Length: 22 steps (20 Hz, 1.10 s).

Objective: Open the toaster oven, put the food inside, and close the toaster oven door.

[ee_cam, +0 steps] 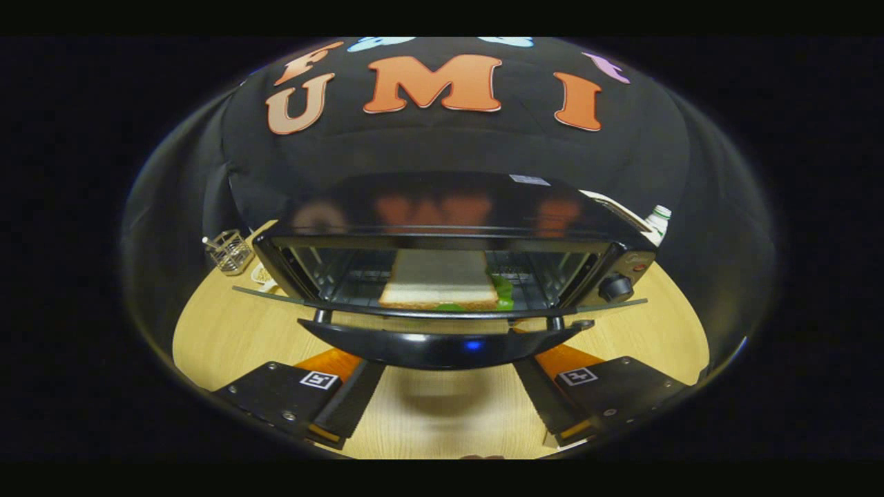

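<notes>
Tool [442,407] spread and empty below the open door's handle [442,348], sandwich [439,283] already on the toaster oven [456,228] rack; lifted off-centre, liable to slip from the handle, dropping the door.

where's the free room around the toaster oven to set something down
Bare wooden tabletop lies between the spread fingers of the open gripper, just under the lowered glass door's black handle. More beside the black toaster oven, short of the wire basket. Crowded inside: the sandwich fills the rack.
</notes>
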{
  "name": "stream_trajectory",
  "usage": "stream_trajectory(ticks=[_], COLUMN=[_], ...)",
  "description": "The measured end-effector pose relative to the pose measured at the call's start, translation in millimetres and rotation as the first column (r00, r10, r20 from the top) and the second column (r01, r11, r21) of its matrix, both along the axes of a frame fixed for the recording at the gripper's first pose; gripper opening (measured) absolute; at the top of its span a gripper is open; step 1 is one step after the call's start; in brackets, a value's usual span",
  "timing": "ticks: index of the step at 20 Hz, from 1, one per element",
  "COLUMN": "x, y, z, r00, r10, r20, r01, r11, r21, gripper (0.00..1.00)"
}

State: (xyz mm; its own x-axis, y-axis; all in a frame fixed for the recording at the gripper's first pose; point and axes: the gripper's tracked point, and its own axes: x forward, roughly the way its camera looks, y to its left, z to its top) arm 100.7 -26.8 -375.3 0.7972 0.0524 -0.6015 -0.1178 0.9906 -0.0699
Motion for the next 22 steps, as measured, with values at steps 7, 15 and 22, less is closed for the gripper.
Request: stream_trajectory(ticks=[7,15,22], x=[34.6,-0.5,-32.7], y=[-8.0,-23.9,-47.6], z=[19.3,28.4,109.6], r00=[0.996,0.993,0.968], r10=[-0.051,-0.101,-0.202], r20=[0.068,0.062,0.146], r01=[0.052,0.100,0.194], r11=[0.999,0.995,0.979], r21=[-0.004,0.016,0.067], gripper=[1.00,0.99,0.99])
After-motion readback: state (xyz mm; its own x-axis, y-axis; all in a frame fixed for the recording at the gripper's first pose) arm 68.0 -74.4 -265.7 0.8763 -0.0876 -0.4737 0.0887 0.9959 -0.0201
